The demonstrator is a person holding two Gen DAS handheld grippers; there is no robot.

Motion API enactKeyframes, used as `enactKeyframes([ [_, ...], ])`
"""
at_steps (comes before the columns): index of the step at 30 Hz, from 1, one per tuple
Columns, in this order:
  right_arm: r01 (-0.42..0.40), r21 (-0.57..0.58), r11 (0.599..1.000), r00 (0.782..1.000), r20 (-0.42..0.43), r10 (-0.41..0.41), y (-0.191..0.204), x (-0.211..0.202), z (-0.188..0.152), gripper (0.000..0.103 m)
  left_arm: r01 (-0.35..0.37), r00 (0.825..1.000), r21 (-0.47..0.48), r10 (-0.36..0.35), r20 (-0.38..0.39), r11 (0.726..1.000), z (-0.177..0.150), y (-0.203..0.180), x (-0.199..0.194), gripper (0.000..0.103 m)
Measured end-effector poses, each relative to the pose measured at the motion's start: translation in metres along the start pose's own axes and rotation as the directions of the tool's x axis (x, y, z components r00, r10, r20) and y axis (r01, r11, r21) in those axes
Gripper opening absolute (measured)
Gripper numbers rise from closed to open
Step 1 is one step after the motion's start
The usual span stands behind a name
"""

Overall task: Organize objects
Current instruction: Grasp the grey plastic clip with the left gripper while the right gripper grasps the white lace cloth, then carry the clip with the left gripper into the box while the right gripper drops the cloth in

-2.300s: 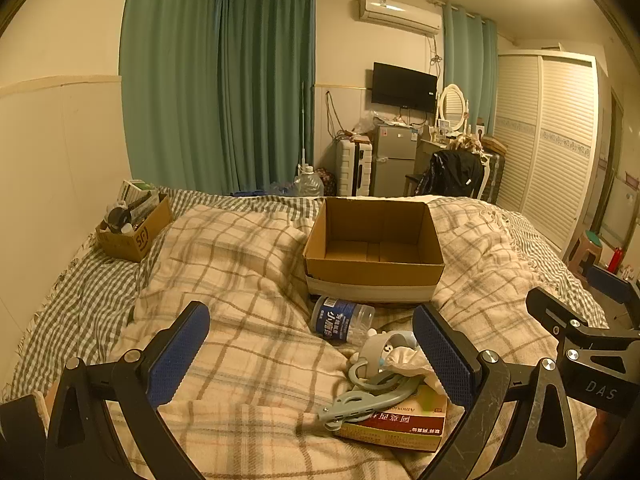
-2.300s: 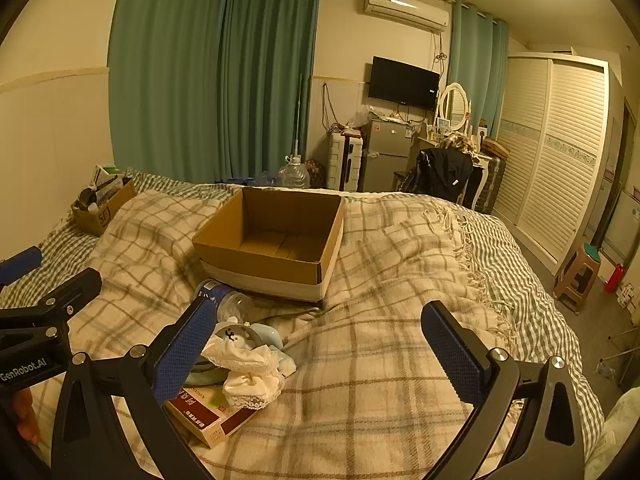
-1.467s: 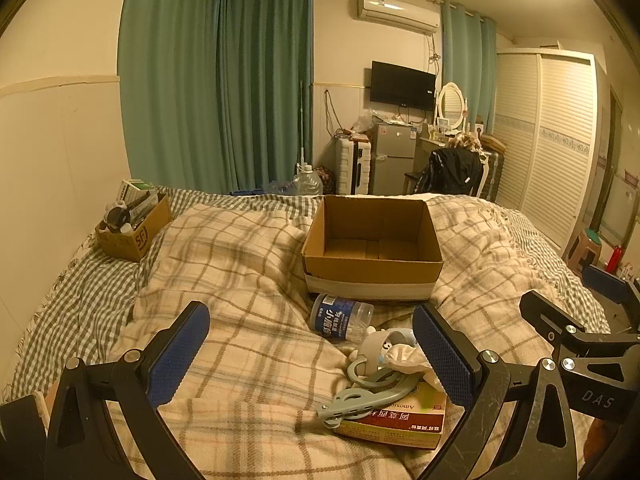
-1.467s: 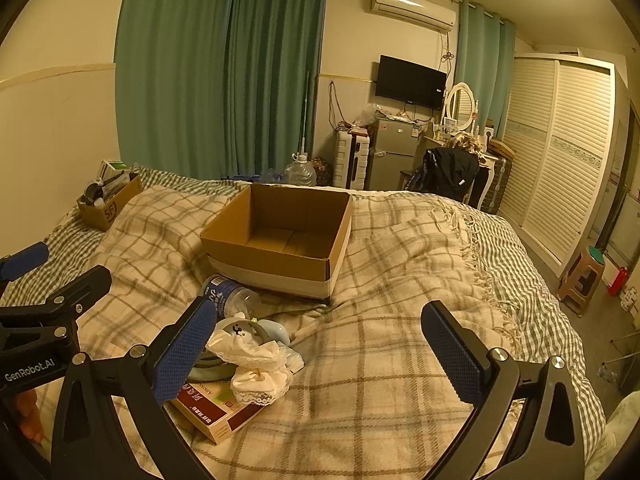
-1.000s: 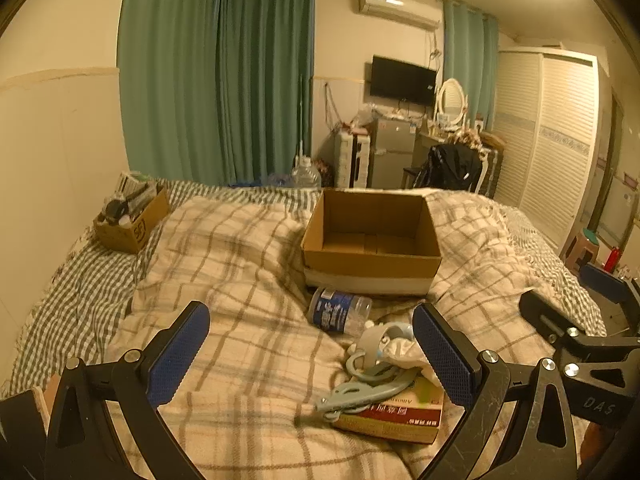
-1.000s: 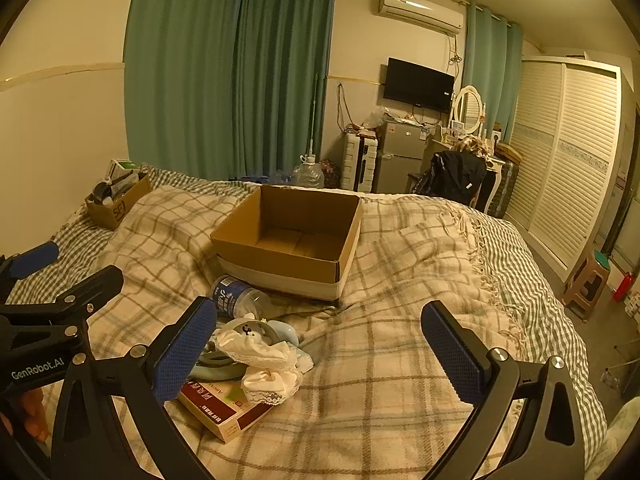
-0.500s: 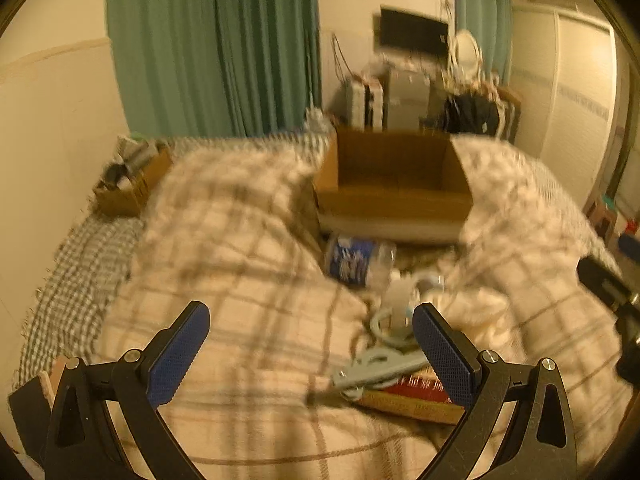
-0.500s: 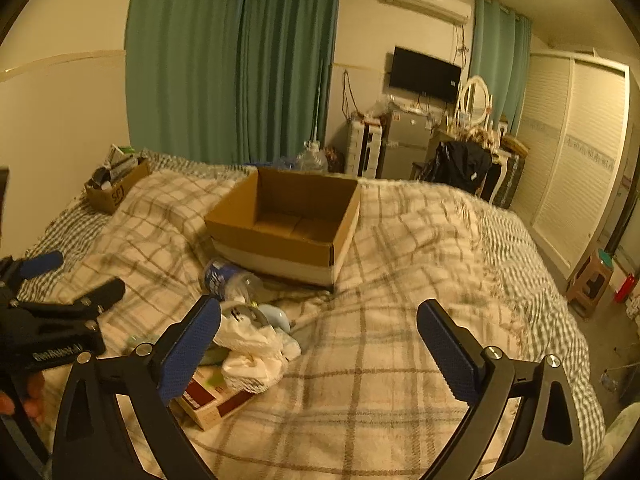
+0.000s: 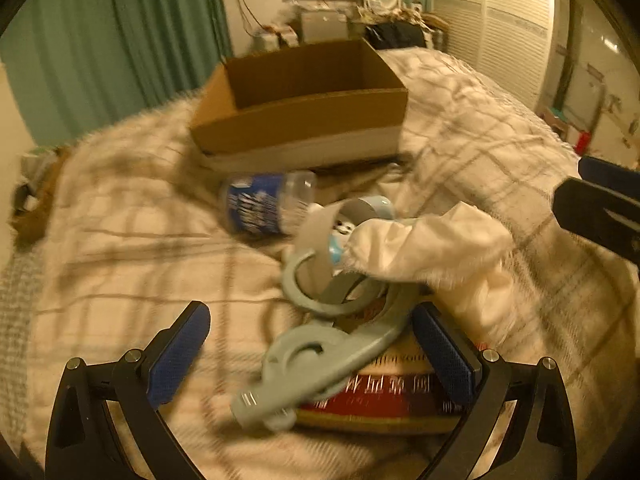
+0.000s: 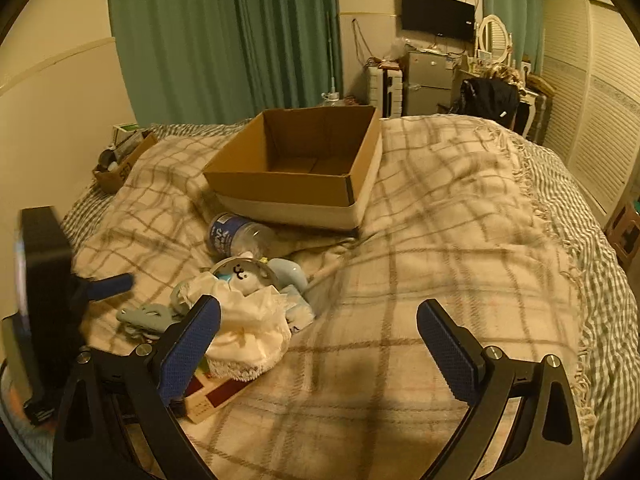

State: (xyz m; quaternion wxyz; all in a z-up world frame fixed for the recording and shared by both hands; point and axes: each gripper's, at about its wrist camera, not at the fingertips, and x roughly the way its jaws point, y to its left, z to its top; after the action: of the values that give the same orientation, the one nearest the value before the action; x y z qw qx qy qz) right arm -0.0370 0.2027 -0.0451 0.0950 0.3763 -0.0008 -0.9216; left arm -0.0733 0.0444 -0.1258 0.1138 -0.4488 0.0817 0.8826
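Note:
A pile of objects lies on the plaid bed in front of an open, empty cardboard box [image 9: 304, 96] [image 10: 304, 168]. The pile holds a plastic water bottle [image 9: 264, 204] [image 10: 236, 236], a grey plastic clip tool [image 9: 320, 360] [image 10: 144, 318], a white lacy cloth [image 9: 424, 248] [image 10: 248, 332], a round blue-white toy [image 10: 244, 274] and a red-and-cream box [image 9: 392, 396] [image 10: 212, 396]. My left gripper [image 9: 312, 352] is open, low over the pile, its fingers either side of the grey tool. My right gripper [image 10: 320, 344] is open and empty above the blanket, right of the pile.
A small cardboard box of sundries [image 10: 120, 164] sits at the bed's far left. Green curtains [image 10: 224, 40], a TV [image 10: 438, 14], a fridge and louvred wardrobe doors [image 10: 592, 100] stand beyond the bed. The blanket's fringed edge [image 10: 560, 240] runs along the right.
My left gripper has dropped forward and down toward the pile, and the grey tool now lies between its fingers. My right gripper has shifted slightly. Both stay open.

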Motion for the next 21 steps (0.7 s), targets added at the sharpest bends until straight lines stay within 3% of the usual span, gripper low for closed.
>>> enactKeyframes([
  [1,0.001,0.001,1.0,1.0,-0.003,-0.001,0.001,0.001,0.0,0.099,0.044,0.999,-0.018,-0.044,-0.016,0.999,0.002,0.004,0.004,0.101],
  [2,0.003,0.003,1.0,1.0,-0.007,-0.003,0.0,0.003,-0.001,0.099,0.084,0.996,-0.029,-0.085,-0.024,0.996,0.003,0.005,0.006,0.088],
  [3,0.01,0.004,1.0,1.0,-0.013,-0.01,0.001,0.004,-0.001,0.099,0.171,0.984,-0.045,-0.173,-0.033,0.984,0.002,0.008,0.007,0.076],
  [4,0.02,0.006,1.0,1.0,-0.017,-0.02,0.001,0.004,-0.001,0.099,0.227,0.973,-0.061,-0.229,-0.033,0.972,0.001,0.008,0.006,0.052],
  [5,0.03,0.003,1.0,0.999,-0.018,-0.03,0.001,0.004,-0.002,0.099,0.249,0.967,-0.072,-0.252,-0.029,0.966,-0.002,0.009,0.005,0.048],
  [9,0.068,-0.026,0.997,0.998,-0.018,-0.068,0.007,0.004,-0.001,0.099,0.192,0.981,-0.054,-0.192,0.002,0.98,-0.01,0.007,-0.012,0.043],
  [11,0.065,-0.045,0.997,0.997,-0.03,-0.066,0.013,0.005,0.0,0.099,0.149,0.988,-0.043,-0.147,0.045,0.988,-0.013,0.008,-0.03,0.028],
  [13,0.034,-0.066,0.997,0.999,-0.034,-0.037,0.022,0.006,0.001,0.099,0.149,0.987,-0.051,-0.146,0.064,0.988,-0.014,0.015,-0.041,0.018],
  [21,-0.017,-0.144,0.989,0.986,-0.166,-0.007,0.061,0.056,0.002,0.099,0.075,0.991,-0.155,-0.056,0.124,0.985,-0.021,0.062,-0.064,0.017],
])
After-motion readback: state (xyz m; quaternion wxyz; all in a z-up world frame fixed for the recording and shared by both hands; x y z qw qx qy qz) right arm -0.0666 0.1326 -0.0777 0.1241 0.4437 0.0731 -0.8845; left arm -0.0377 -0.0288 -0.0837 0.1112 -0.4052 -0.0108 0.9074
